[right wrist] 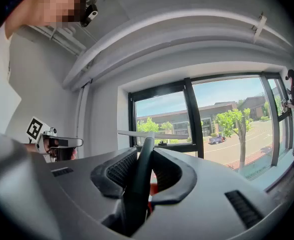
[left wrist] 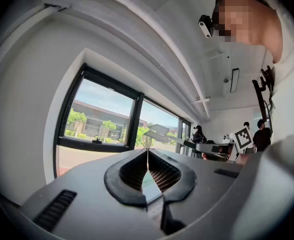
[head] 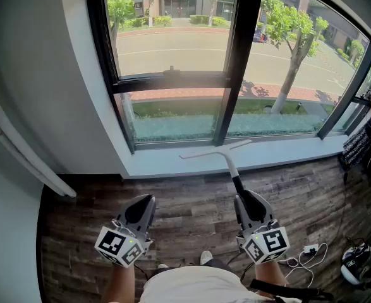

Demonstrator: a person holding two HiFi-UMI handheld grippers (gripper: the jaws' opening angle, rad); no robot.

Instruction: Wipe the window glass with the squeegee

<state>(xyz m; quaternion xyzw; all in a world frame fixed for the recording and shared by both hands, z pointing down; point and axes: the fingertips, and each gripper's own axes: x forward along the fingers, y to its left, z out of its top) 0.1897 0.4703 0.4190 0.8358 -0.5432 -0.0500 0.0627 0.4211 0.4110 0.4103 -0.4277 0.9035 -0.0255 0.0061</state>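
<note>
one window is filling the upper head view, its black frame (head: 232, 74) splitting the window glass (head: 172, 43) into four panes that i can count, with a street and trees showing beyond. one grey wall (head: 40, 74) is standing to its left, with one white pipe (head: 21, 144) running down it at a slant. one dark wood-plank floor (head: 191, 210) is spreading below, and one white sill (head: 160, 164) is running along the foot of the glass.

two grippers are pointing toward the window, well apart from each other. the right gripper (head: 247, 199) is clamping narrow around the black handle of the one squeegee (head: 231, 167). its pale shaft is reaching forward, and its blade is lying crosswise over the sill, just below the lower pane. whether the blade is touching anything i cannot tell. the left gripper (head: 142, 202) is hovering over the floor with its jaws pressed tip to tip, nothing between them.

one white cable (head: 305, 254) is trailing on the planks at the right.
</note>
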